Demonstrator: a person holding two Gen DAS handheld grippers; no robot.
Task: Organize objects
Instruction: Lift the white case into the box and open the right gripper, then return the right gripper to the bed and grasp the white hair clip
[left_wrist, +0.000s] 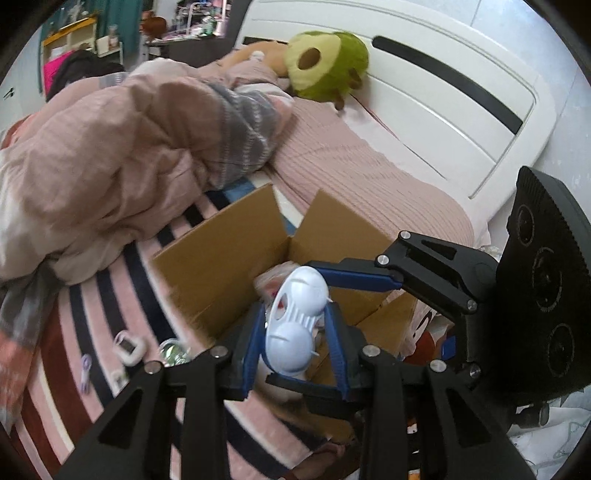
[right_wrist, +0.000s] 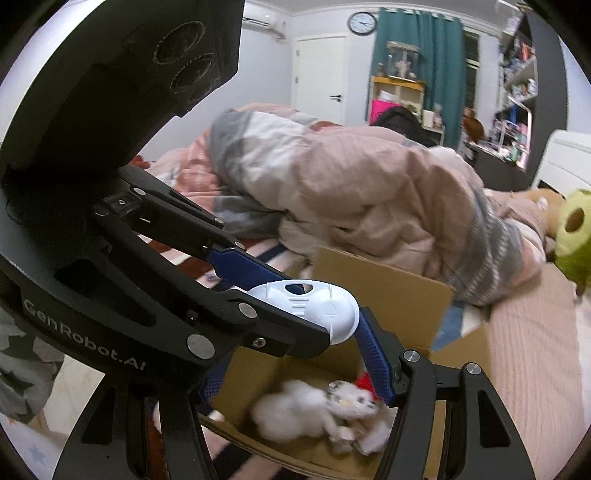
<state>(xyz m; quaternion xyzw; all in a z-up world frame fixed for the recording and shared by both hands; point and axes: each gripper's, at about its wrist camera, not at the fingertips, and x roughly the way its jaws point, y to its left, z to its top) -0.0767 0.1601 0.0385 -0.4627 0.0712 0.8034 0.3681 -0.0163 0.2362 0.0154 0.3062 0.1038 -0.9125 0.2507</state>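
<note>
An open cardboard box sits on the striped bedcover; it also shows in the right wrist view. My left gripper is shut on a white plastic double-dome case and holds it over the box's near edge. The same case shows in the right wrist view, between the left gripper's blue fingers. My right gripper is open and empty above the box, over a white plush cat with a red bow lying inside it. In the left wrist view the right gripper reaches in from the right.
A rumpled pink and grey duvet lies behind the box. A green avocado plush rests by the white headboard. Small white gadgets and a shiny glass item lie on the striped cover left of the box.
</note>
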